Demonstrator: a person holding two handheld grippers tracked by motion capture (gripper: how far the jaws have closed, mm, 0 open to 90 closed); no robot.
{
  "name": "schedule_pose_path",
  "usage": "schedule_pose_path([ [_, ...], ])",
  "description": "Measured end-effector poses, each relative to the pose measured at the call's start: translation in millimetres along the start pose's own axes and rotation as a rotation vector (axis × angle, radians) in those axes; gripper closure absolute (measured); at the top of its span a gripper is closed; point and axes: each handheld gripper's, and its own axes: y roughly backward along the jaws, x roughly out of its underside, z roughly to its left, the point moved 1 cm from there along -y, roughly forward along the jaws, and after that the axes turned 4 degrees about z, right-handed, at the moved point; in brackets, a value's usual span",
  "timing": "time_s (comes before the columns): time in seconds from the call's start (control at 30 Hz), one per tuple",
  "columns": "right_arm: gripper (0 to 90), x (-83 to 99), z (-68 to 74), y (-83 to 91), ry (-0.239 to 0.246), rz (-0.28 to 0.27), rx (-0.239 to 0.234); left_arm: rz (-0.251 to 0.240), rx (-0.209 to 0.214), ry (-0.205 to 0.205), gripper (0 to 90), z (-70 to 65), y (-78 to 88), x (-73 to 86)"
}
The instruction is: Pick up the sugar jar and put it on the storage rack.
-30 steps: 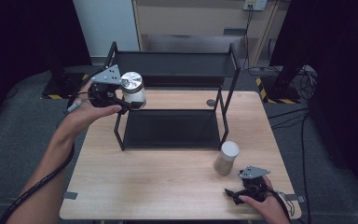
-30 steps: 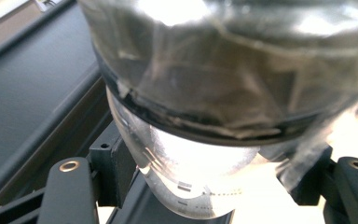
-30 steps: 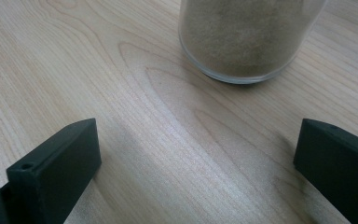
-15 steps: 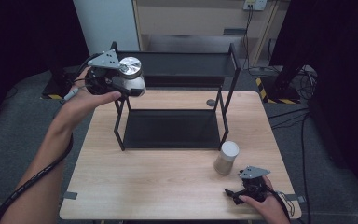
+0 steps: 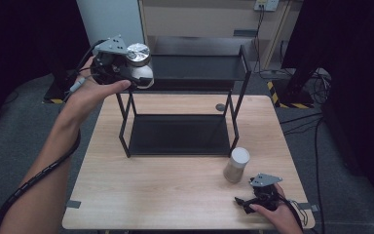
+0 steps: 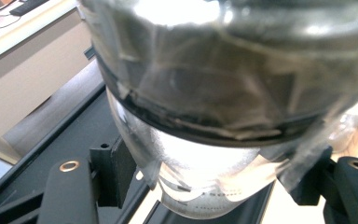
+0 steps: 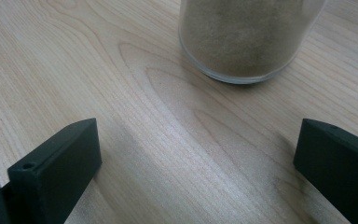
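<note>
My left gripper (image 5: 126, 68) is shut on a clear jar with a silver lid (image 5: 139, 61), held in the air at the left end of the black shelf rack's top shelf (image 5: 195, 66). The jar (image 6: 223, 121) sits squeezed between both black jaws in the left gripper view, its lid tilted up. A second jar (image 5: 236, 165), filled with beige powder and capped white, stands on the wooden table (image 5: 175, 190) at the front right. My right gripper (image 5: 247, 203) rests open on the table just in front of that powder jar (image 7: 247, 37).
The black two-level rack has a lower shelf (image 5: 177, 134) lying on the table. A small dark round disc (image 5: 220, 107) lies on the table behind the rack's right leg. A cabinet and cables stand behind the table.
My left gripper has lifted the silver-lidded jar up and rightward, from beside the rack's left post to the level of the top shelf. The right gripper has stayed still.
</note>
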Motion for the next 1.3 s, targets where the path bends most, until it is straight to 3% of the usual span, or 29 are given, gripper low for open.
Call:
schedule_pose_path([
  [0.7, 1.0, 0.0, -0.1, 0.0, 0.000, 0.000, -0.001, 0.070, -0.140, 0.148, 30.0, 2.0, -35.9, -30.1],
  [1.0, 1.0, 0.1, -0.1, 0.0, 0.001, 0.000, 0.000, 0.085, -0.143, 0.175, 30.0, 9.8, -59.8, -33.1],
  [1.3, 1.0, 0.1, -0.1, 0.0, 0.000, 0.000, 0.000, 0.095, -0.147, 0.197, 30.0, 16.5, -70.3, -33.5],
])
